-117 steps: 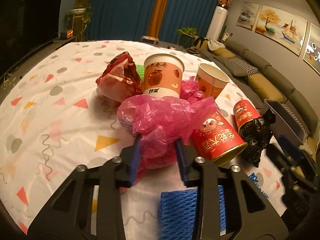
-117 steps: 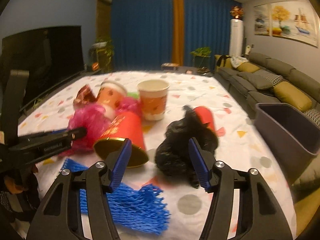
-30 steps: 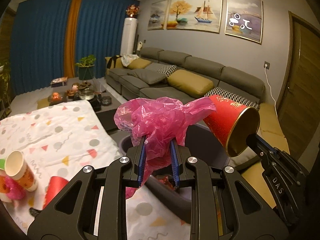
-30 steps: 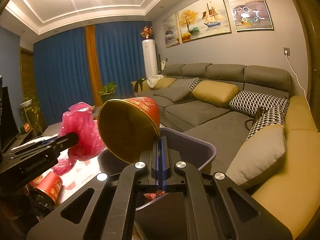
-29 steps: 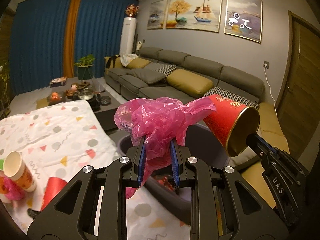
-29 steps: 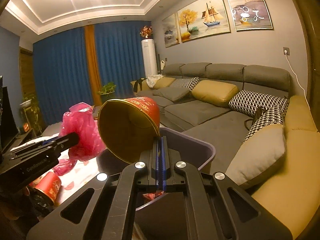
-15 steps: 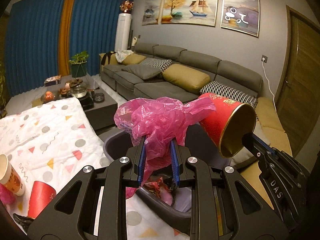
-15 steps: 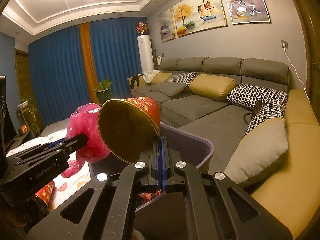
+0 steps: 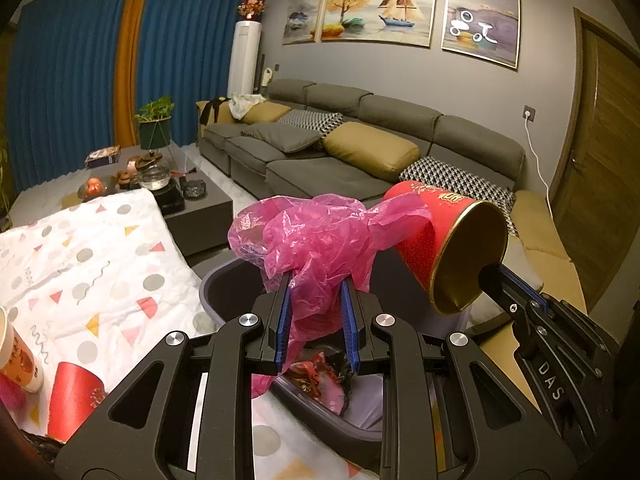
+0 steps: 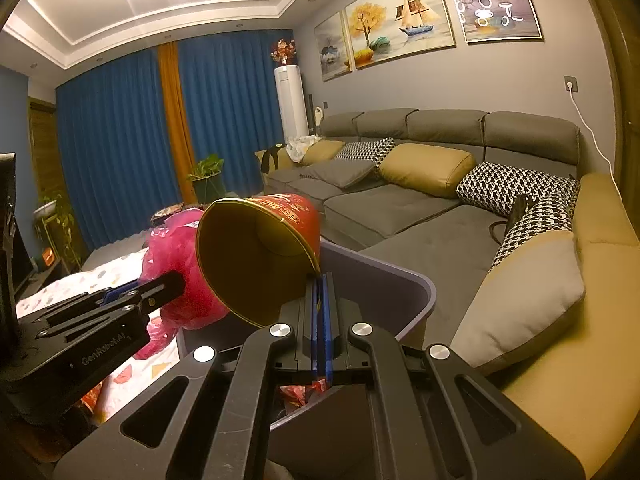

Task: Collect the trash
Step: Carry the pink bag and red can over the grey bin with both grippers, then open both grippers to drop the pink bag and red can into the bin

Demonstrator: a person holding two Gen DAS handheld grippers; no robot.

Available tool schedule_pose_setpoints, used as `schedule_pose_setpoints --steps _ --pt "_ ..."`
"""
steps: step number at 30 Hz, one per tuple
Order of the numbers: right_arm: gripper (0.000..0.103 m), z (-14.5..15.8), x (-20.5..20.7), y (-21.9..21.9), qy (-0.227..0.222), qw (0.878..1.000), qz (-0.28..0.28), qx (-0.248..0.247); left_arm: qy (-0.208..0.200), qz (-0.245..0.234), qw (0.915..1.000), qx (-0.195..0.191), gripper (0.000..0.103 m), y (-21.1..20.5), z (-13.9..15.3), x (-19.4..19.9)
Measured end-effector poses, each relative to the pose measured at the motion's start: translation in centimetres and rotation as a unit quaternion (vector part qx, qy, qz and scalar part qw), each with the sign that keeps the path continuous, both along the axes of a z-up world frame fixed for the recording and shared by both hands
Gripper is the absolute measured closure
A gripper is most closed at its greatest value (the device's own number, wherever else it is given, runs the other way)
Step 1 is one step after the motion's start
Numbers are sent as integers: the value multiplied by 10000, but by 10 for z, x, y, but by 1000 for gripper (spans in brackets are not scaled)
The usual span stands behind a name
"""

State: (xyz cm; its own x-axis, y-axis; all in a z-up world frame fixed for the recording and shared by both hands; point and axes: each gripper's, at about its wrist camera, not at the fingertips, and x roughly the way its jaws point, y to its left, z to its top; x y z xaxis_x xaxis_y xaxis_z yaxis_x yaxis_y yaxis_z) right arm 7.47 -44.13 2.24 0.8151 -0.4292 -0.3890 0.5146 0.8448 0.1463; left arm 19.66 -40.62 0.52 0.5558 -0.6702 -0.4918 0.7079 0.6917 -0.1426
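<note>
Both tongs have come from the table to above the grey bin [image 9: 224, 280], and since half a second ago the bin sits a little lower and closer under me, with red wrappers showing inside.

My left tongs [image 9: 316, 320] are clamped on the pink plastic bag [image 9: 320, 240]; the crumpled part rises above the blue pads and 1 tail hangs down between them toward the bin's opening. My right tongs [image 10: 320, 312] are pressed together on the rim of the red paper cup [image 10: 260, 252], which tilts up and to the left with its gold inside facing me, just beside the bag.

I judge 2 risks. The bag is light and could cling to a pad or drift onto the table [image 9: 100, 264] when I let go. The cup is held only by a thin edge near the bin's wall, so it may fall outside, toward the sofa [image 10: 400, 216].

Further left on the table, 2 more cups remain.
</note>
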Motion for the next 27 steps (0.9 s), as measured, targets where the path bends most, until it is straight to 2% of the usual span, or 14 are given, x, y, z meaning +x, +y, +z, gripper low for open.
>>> schedule_pose_setpoints --steps 19,20,22,24,27 --pt "100 -4 7 -1 31 10000 77 52 245 -104 9996 46 78 -5 -7 8" --pt "100 -4 7 -1 32 9999 88 60 267 -118 9996 36 74 -5 -7 9" --pt "100 -4 8 -2 41 9999 117 71 270 -99 9996 48 60 -3 -8 11" --pt "100 -4 10 -2 57 9999 128 72 244 -20 9997 22 39 0 -8 11" --pt "99 -4 11 -2 54 9998 176 110 286 23 9996 -79 27 5 -6 13"
